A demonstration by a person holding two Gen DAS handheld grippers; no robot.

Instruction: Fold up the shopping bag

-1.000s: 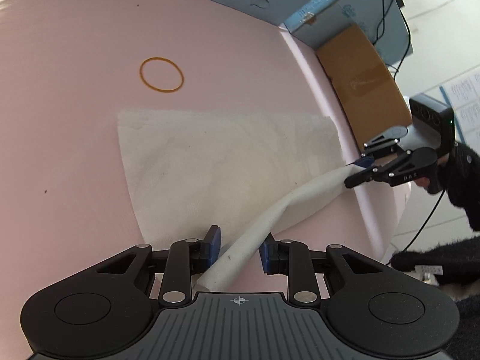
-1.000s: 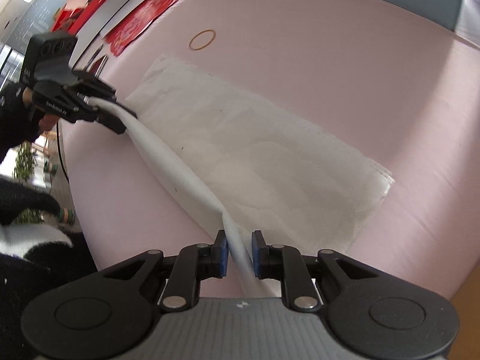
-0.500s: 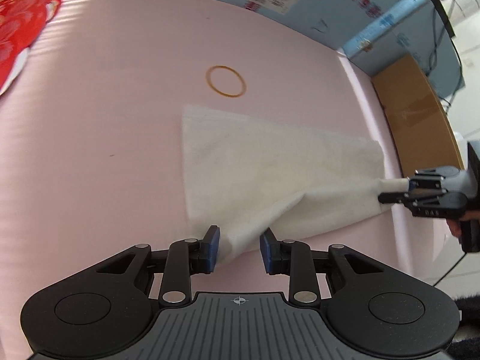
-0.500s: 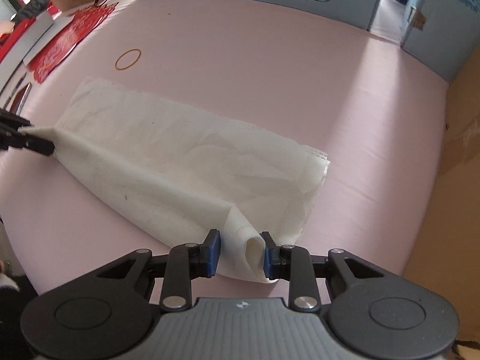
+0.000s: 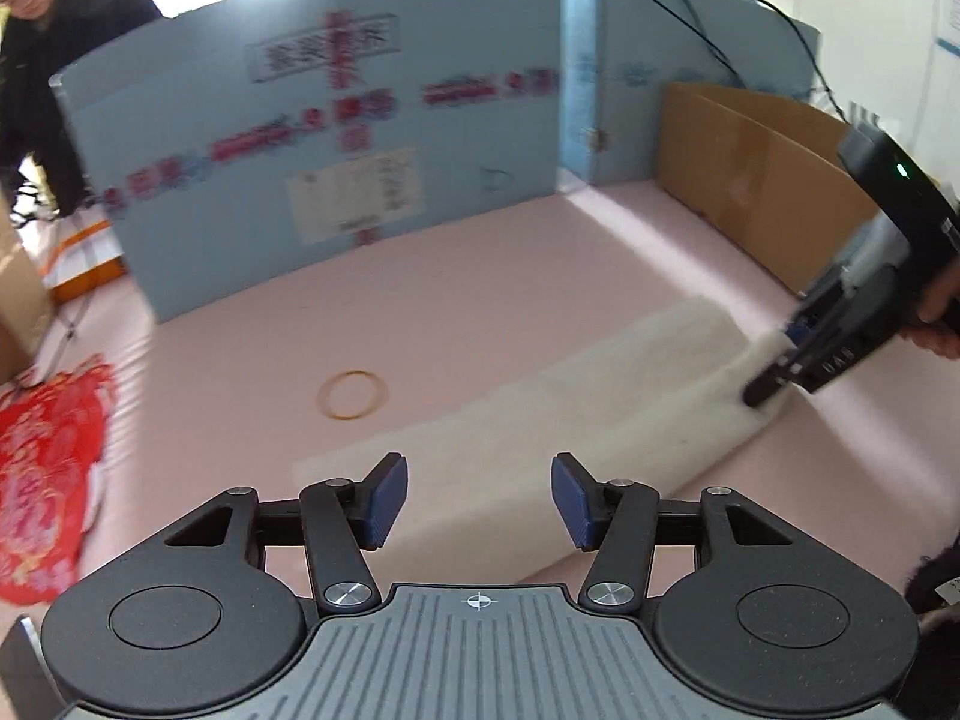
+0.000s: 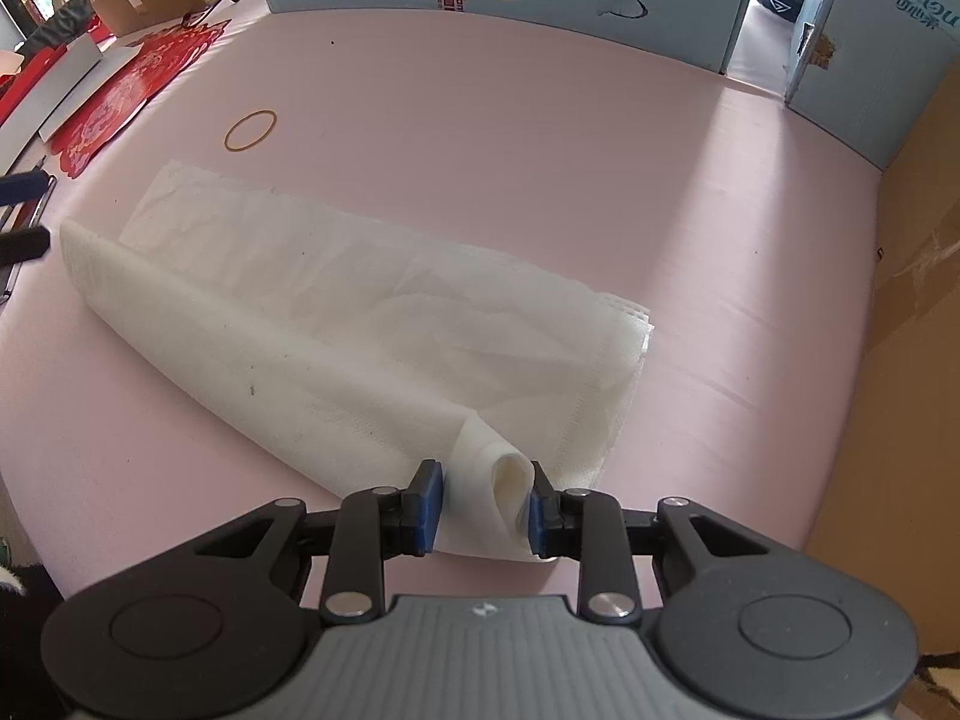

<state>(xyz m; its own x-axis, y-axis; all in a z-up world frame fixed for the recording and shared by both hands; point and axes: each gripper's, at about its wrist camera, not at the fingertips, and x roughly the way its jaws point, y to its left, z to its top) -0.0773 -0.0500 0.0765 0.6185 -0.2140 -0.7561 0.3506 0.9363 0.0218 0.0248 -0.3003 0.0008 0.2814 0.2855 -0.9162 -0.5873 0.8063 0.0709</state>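
Your left gripper (image 5: 479, 501) stood wide apart over the folded white fabric shopping bag (image 6: 336, 324) on the pink table (image 6: 480, 138). Your right gripper (image 6: 485, 507) bracketed its rolled corner, pads parted. An orange rubber band (image 6: 251, 130) lay nearby.

Left gripper (image 5: 479, 501) hangs wide open over the white bag (image 5: 540, 426); right gripper (image 5: 774, 378) at three o'clock touches its far end; rubber band (image 5: 352, 394) at eleven.

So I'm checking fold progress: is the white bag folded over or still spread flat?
Folded over: the white bag lies as a long doubled strip on the pink table, its rolled edge between the right gripper's open fingers.
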